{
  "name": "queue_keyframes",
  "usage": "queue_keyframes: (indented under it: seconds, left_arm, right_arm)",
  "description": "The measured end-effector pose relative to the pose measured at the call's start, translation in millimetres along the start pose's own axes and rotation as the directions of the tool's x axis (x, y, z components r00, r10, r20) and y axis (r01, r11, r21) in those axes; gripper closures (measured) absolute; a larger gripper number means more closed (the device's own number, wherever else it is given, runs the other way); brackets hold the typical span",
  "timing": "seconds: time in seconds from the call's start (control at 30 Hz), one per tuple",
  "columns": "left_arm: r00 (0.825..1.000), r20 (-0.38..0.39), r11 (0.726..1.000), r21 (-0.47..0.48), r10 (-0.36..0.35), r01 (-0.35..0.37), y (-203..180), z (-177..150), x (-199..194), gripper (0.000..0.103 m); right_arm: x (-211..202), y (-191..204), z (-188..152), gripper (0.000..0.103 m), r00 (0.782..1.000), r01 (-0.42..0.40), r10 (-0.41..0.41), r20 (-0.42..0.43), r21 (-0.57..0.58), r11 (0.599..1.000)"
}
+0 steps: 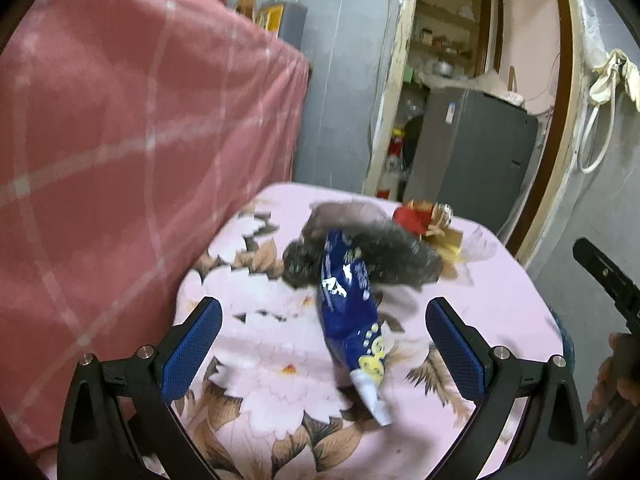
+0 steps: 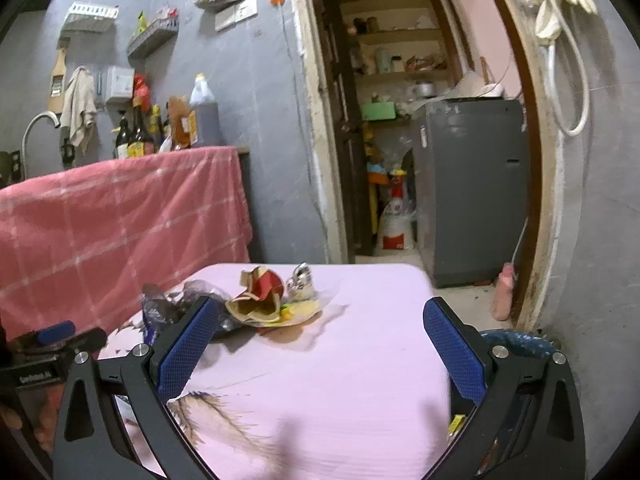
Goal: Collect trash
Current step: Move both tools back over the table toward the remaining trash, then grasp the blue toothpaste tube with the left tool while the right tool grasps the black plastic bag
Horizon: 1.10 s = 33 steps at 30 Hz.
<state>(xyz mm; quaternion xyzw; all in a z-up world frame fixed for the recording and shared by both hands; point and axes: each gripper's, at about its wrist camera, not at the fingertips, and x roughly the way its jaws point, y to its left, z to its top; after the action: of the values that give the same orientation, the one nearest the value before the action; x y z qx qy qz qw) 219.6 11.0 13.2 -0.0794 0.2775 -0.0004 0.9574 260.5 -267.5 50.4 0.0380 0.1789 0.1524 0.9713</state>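
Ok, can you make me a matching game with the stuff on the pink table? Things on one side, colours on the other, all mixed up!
Things:
1. snack bag
2. crumpled plastic bag
3. folded paper box
4. foil wrapper

Colours:
A. silver
B. dark grey
C. blue
D. red

Pairs: 1-C, 2-B, 3-D, 4-A

Your worktop [image 2: 352, 360], under pink floral cloth, carries a blue wrapper [image 1: 352, 320], dark bag [image 1: 384, 256], and red-and-tan wrappers [image 2: 260, 296].
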Motion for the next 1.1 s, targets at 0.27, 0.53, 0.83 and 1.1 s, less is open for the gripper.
queue_keyframes:
  seconds: [0.27, 0.53, 0.83, 1.1]
  left_arm:
    - [0.994, -0.102, 0.999, -0.021, -0.036, 0.034, 6, 4, 22, 0.005]
    - [0.968, -0.218, 0.992, -0.064, -0.122, 0.110, 12, 12, 49, 0.041]
    - [0.937, -0.295, 0.982, -0.093, -0.187, 0.166, 11, 19, 70, 0.053]
    - [0.924, -0.294, 0.967, -0.142, -0.245, 0.212, 18, 23, 64, 0.078]
  right_arm:
    - [20, 17, -2, 0.000, 0.998, -0.043, 0.042, -0.055, -0.014, 0.999]
    - [48, 34, -6, 0.020, 0.983, -0.101, 0.096, -0.154, -0.028, 0.994]
    - [88, 54, -12, 0.049, 0.947, -0.179, 0.158, -0.279, -0.050, 0.983]
    - [102, 60, -18, 0.056, 0.926, -0.202, 0.174, -0.335, -0.049, 0.978]
